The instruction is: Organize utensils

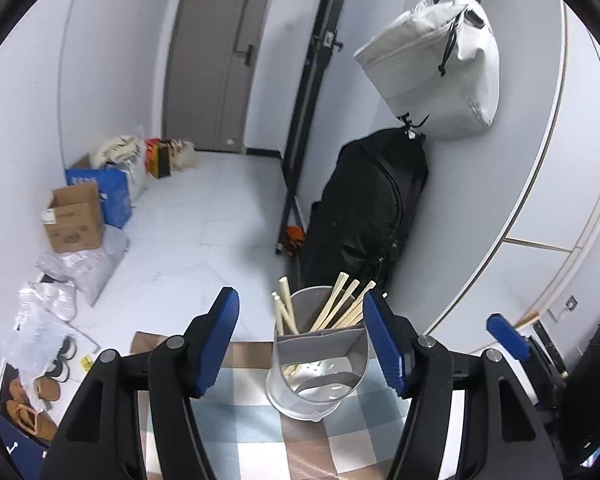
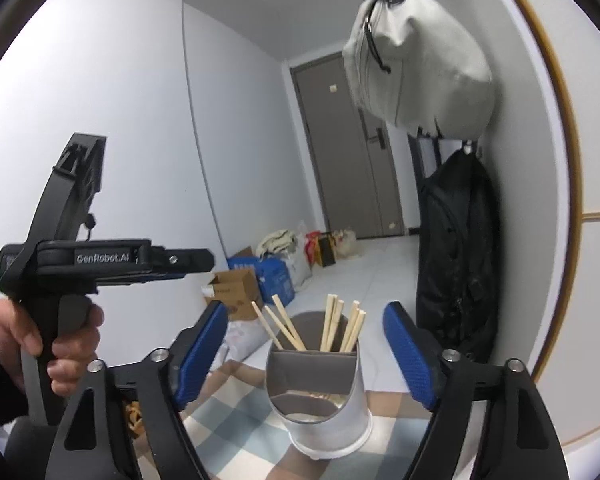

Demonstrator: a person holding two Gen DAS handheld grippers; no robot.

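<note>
A pale cylindrical utensil holder with a grey divider stands on a checked tablecloth. Several wooden chopsticks lean upright in its rear compartments; the front compartment looks empty. My left gripper is open, its blue pads either side of the holder's top with nothing between them. In the right wrist view the same holder and chopsticks sit just ahead of my right gripper, which is wide open and empty. A hand holds the left gripper's body at the left.
A white bag hangs on the wall above a black backpack, just behind the table's far edge. Cardboard boxes, a blue bag and plastic bags litter the floor at left. A grey door closes the corridor.
</note>
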